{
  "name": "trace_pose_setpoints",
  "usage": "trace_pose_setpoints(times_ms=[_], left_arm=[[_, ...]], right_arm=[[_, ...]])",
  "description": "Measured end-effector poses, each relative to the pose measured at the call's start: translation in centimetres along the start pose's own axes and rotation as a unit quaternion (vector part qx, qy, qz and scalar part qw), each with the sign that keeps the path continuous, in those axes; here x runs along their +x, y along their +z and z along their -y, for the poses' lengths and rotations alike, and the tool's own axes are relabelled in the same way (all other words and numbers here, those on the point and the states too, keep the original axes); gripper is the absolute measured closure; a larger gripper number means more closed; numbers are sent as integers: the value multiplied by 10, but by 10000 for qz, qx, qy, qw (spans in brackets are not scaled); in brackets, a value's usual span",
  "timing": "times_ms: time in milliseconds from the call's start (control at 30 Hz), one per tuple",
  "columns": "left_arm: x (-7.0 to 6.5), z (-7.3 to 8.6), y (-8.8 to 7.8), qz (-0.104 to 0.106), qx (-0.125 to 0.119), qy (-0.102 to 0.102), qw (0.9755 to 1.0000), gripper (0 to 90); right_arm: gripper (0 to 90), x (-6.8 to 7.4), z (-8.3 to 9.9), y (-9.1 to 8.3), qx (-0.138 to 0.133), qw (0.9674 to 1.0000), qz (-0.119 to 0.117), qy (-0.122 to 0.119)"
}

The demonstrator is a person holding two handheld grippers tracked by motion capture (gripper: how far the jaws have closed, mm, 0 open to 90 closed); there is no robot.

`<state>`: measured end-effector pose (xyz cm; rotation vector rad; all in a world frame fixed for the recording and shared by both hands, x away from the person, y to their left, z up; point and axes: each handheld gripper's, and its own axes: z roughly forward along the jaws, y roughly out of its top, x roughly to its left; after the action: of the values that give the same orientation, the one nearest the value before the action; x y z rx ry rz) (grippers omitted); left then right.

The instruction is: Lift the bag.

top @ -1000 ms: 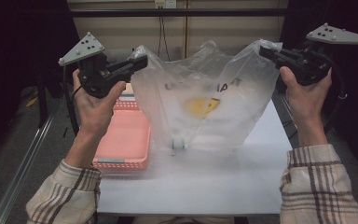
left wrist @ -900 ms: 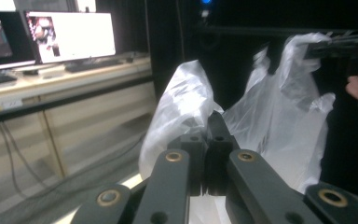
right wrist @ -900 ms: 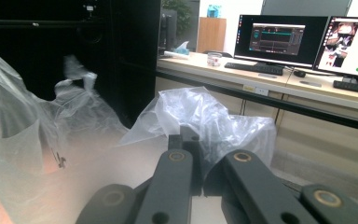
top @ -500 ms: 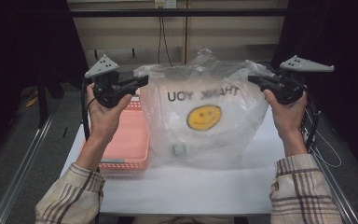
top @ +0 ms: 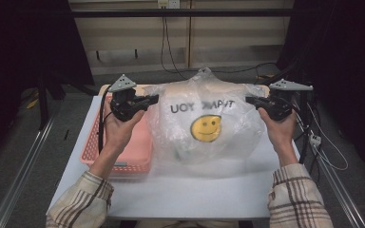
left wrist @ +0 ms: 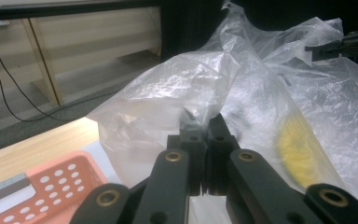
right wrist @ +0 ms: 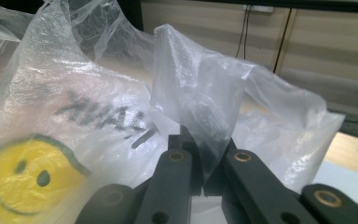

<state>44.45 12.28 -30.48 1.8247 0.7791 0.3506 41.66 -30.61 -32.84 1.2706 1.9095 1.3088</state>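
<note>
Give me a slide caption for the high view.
Both grippers, left gripper and right gripper, pinch a clear plastic smiley-face bag beside a pink perforated basket.

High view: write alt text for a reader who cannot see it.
A person holds a clear plastic bag with a yellow smiley face over a white table, left gripper and right gripper each shut on one top edge. A pink basket lies left of it.

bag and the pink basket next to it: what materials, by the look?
Bag: thin, translucent plastic film, glossy; it crinkles and lets the table show through, with a printed yellow smiley. Basket: looks like rigid moulded plastic, salmon pink and matte, its wall pierced by rows of holes.
</note>
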Motion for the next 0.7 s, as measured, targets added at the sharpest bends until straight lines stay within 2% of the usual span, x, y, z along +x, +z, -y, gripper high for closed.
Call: trace_pose_setpoints(times_ms=[67,200,333,467,600,700], left_arm=[[1,1,4,7,1,-99,10000,887],[-1,3,11,-4,61,-49,10000,885],[-4,2,12,78,38,-41,10000,872],[-3,2,9,64,-9,-35,10000,857],[1,1,2,102,-112,-191,9997,741],[2,-1,-2,57,-136,-162,9998,590]], right_arm=[[900,-1,2,0,14,10000,8,20],[876,0,3,1,14,10000,-46,26],[800,3,3,-2,-37,10000,-56,-5],[699,7,3,-7,-65,10000,-42,-34],[572,6,5,-14,-166,9998,-48,68],[507,7,2,-23,-249,9997,2,86]])
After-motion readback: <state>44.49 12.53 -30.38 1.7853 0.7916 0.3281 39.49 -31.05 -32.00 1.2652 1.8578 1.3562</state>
